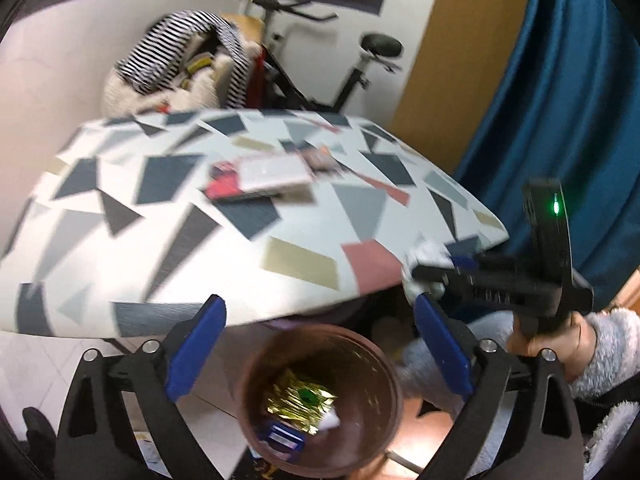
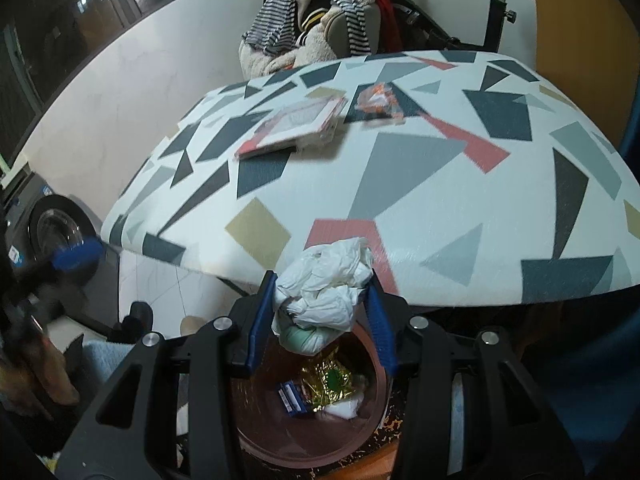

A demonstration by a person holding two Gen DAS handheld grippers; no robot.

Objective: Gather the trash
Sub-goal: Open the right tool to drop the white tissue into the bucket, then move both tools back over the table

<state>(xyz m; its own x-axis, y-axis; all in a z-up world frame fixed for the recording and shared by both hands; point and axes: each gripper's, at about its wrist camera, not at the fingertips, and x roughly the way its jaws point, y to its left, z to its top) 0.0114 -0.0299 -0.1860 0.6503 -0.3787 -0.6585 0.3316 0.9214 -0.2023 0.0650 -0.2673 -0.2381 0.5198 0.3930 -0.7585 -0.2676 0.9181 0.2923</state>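
A brown round bin [image 1: 320, 404] stands on the floor below the table's near edge, holding a gold foil wrapper [image 1: 302, 400] and a blue packet [image 1: 282, 438]. My left gripper [image 1: 320, 344] is open and empty above the bin. My right gripper [image 2: 320, 312] is shut on a crumpled white tissue wad [image 2: 324, 280] and holds it over the bin [image 2: 308, 412]. The right gripper also shows in the left wrist view [image 1: 436, 280], at the table's near right corner. An orange and clear wrapper [image 2: 378, 102] lies on the far part of the table.
The table [image 2: 420, 184] has a cloth with grey, pink and tan shapes. A red and white flat book [image 2: 296, 126] lies on it. A chair piled with clothes [image 2: 312, 20], an exercise bike [image 1: 320, 60] and a blue curtain [image 1: 560, 100] stand behind.
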